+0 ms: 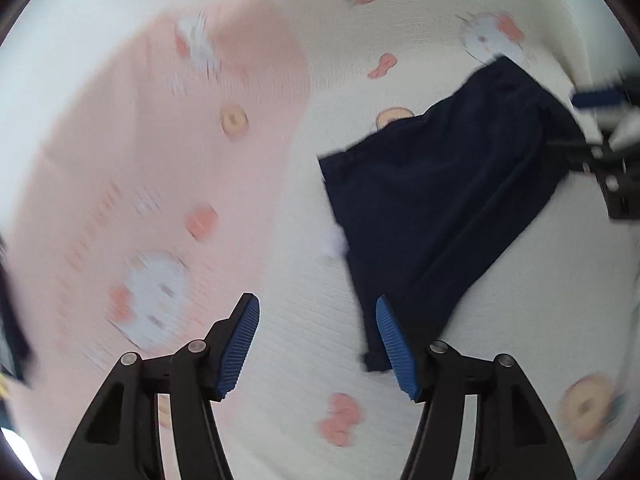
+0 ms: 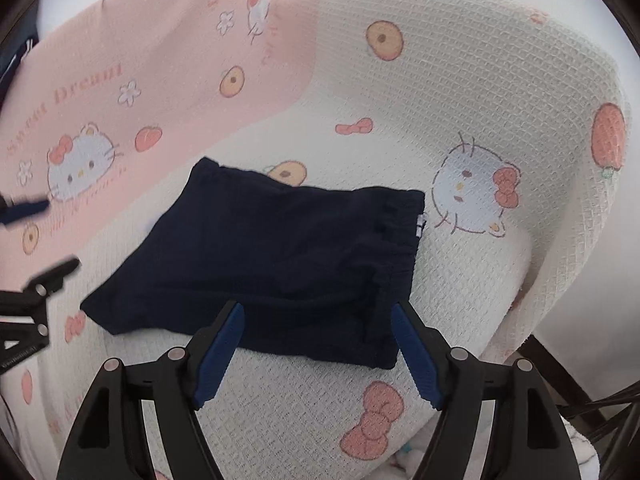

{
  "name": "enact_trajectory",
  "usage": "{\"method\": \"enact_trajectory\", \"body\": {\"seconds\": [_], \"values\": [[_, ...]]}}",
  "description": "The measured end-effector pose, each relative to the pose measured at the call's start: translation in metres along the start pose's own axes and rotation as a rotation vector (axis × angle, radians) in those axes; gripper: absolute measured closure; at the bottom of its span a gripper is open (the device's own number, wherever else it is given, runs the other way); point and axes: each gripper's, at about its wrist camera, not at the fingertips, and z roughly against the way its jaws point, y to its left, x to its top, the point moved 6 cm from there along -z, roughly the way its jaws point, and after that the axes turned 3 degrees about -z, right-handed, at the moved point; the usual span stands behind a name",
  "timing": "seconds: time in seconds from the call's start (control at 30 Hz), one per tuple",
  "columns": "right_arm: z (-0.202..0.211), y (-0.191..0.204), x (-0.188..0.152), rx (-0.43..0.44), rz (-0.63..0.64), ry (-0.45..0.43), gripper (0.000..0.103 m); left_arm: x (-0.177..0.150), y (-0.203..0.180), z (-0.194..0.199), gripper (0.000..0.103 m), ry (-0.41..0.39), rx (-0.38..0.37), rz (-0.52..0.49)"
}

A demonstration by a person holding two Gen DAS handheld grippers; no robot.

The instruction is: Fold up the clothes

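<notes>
A dark navy garment (image 2: 272, 256), folded into a rough rectangle with its gathered waistband to the right, lies flat on the blanket. My right gripper (image 2: 318, 316) hovers open above its near edge, and the blue pads press on nothing. In the left wrist view the same garment (image 1: 440, 184) lies right of centre. My left gripper (image 1: 318, 312) stands open, with its right finger over the garment's lower corner and nothing gripped. Each gripper shows at the edge of the other's view: the right gripper (image 1: 576, 124) and the left gripper (image 2: 48, 236).
A pink and cream waffle-knit blanket (image 2: 440, 80) printed with cartoon cats, bows and doughnuts covers the surface. Its edge (image 2: 560, 240) falls away at the right, with dark frame bars (image 2: 560, 364) below. Some dark cloth (image 2: 20, 52) lies at the far left.
</notes>
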Motion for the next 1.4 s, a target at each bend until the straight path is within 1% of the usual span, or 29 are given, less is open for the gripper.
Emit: {"method": "enact_trajectory", "body": {"seconds": [0.03,0.1,0.17,0.2,0.23,0.27,0.3,0.33,0.43,0.53,0.63,0.77,0.87,0.97,1.07,1.13,1.23,1.33,1.4], "values": [[-0.001,0.002,0.0,0.001,0.003,0.005,0.027,0.001,-0.005,0.005,0.045,-0.027,0.048,-0.072],[0.001,0.003,0.001,0.067,-0.065,0.02,0.027,0.001,-0.015,0.007,0.045,-0.066,0.111,-0.189],[0.003,-0.001,0.0,0.18,-0.227,0.027,0.027,-0.002,-0.027,0.001,0.045,-0.069,0.182,-0.303],[0.005,-0.005,0.001,0.242,-0.319,0.028,0.027,-0.004,-0.032,-0.003,0.045,-0.064,0.212,-0.348],[0.007,-0.006,0.0,0.283,-0.391,0.032,0.027,-0.007,-0.036,-0.006,0.045,-0.061,0.231,-0.382],[0.009,-0.007,-0.002,0.296,-0.428,0.037,0.027,-0.01,-0.039,-0.007,0.045,-0.058,0.246,-0.413],[0.01,-0.006,-0.004,0.286,-0.427,0.041,0.027,-0.012,-0.042,-0.008,0.045,-0.058,0.238,-0.427],[0.011,-0.003,-0.006,0.256,-0.389,0.043,0.027,-0.013,-0.045,-0.007,0.045,-0.06,0.222,-0.436],[0.013,0.013,-0.007,0.147,-0.192,0.04,0.027,-0.016,-0.052,-0.004,0.044,-0.067,0.181,-0.438],[0.014,0.028,-0.005,0.113,-0.054,0.03,0.027,-0.02,-0.061,-0.004,0.044,-0.082,0.169,-0.473],[0.016,0.038,-0.001,0.115,0.035,0.022,0.027,-0.025,-0.066,-0.009,0.044,-0.095,0.174,-0.537],[0.015,0.046,0.007,0.05,0.186,0.032,0.027,-0.032,-0.07,-0.014,0.044,-0.113,0.21,-0.62],[0.013,0.048,0.007,-0.017,0.306,0.074,0.027,-0.035,-0.072,-0.018,0.044,-0.117,0.202,-0.643],[0.014,0.049,0.004,-0.095,0.48,0.104,0.027,-0.037,-0.077,-0.022,0.044,-0.127,0.207,-0.683],[0.01,0.054,-0.003,-0.197,0.704,0.105,0.027,-0.038,-0.083,-0.024,0.044,-0.142,0.21,-0.717],[0.004,0.058,-0.012,-0.246,0.859,0.098,0.027,-0.038,-0.087,-0.026,0.044,-0.139,0.193,-0.716],[-0.007,0.065,-0.032,-0.277,1.068,0.081,0.027,-0.036,-0.086,-0.03,0.044,-0.119,0.16,-0.68],[-0.012,0.071,-0.05,-0.301,1.226,0.026,0.027,-0.036,-0.082,-0.03,0.044,-0.102,0.12,-0.619],[-0.013,0.074,-0.06,-0.31,1.304,-0.02,0.027,-0.038,-0.082,-0.027,0.044,-0.107,0.107,-0.615]]}}
